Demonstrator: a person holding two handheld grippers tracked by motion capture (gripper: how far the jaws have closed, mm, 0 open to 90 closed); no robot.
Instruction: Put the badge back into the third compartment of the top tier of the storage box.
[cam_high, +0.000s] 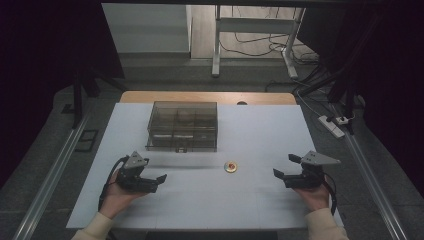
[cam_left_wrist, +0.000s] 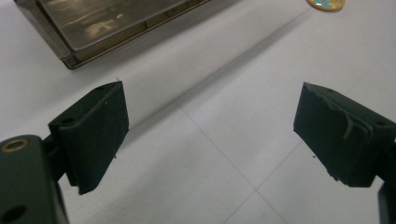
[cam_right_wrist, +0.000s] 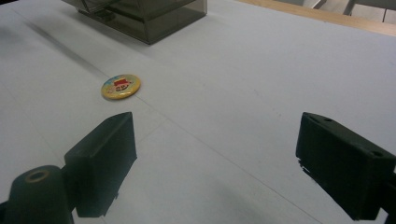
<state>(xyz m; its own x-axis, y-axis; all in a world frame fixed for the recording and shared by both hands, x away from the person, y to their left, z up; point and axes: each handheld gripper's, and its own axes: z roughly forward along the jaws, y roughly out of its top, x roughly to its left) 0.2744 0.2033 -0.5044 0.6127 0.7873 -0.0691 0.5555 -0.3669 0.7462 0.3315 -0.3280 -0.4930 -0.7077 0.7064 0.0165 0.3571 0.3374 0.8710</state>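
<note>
A small round yellow badge (cam_high: 230, 167) with a red picture lies flat on the white table (cam_high: 260, 135), between the two hands. In the right gripper view the badge (cam_right_wrist: 121, 87) is ahead and to the left of the jaws. A smoky clear plastic box (cam_high: 182, 125) with inner compartments and its lid down stands behind it. My left gripper (cam_high: 156, 180) is held low at the left, open and empty (cam_left_wrist: 210, 135). At the right my right gripper (cam_high: 286, 166) is likewise open and empty (cam_right_wrist: 215, 163), its jaws pointing toward the badge.
The box (cam_left_wrist: 107, 28) lies close ahead of the left jaws; its corner (cam_right_wrist: 154, 18) shows far ahead in the right gripper view. A wooden table edge (cam_high: 207, 97) runs behind the white surface. Metal rails (cam_high: 50, 175) flank the table, and a power strip (cam_high: 332, 126) lies on the floor at right.
</note>
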